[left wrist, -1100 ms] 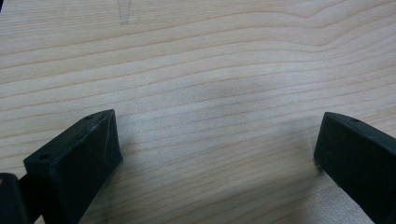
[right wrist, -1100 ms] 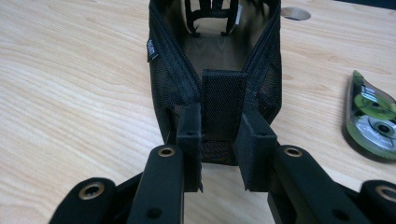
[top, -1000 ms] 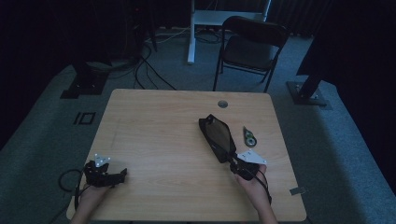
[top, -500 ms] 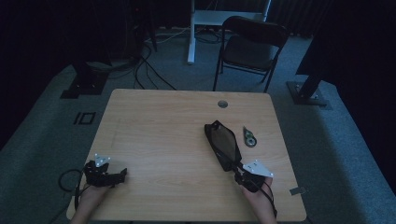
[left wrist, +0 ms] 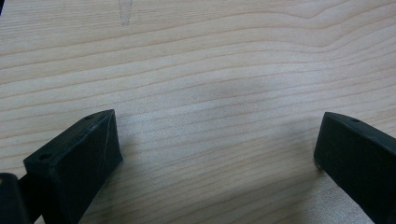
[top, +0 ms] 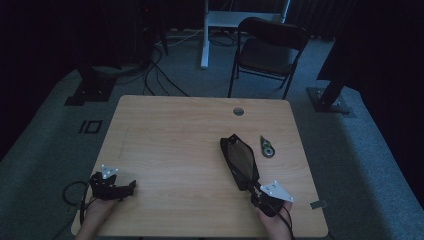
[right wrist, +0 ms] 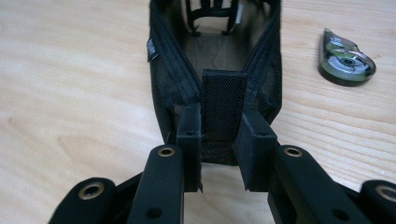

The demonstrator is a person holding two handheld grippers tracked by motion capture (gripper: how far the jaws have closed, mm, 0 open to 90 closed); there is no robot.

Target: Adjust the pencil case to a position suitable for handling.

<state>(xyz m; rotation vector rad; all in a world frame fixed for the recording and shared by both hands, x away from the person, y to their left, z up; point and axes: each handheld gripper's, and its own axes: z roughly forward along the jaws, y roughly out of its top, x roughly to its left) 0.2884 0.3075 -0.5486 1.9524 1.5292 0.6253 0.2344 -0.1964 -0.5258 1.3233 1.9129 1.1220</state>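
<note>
Right tongs (right wrist: 219, 154) pinch the end tab of a black mesh pouch (top: 240, 160), which lies flat on the wooden bench (top: 175, 130) and stretches away toward its middle. Just beside the pouch sits a small green tape dispenser (right wrist: 346, 58). Left tongs (left wrist: 215, 154) rest spread wide near the bench's front left edge, holding nothing.

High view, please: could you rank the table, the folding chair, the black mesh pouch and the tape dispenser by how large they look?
1. table
2. folding chair, though it stands farther off, so it looks smaller than it is
3. black mesh pouch
4. tape dispenser
</note>
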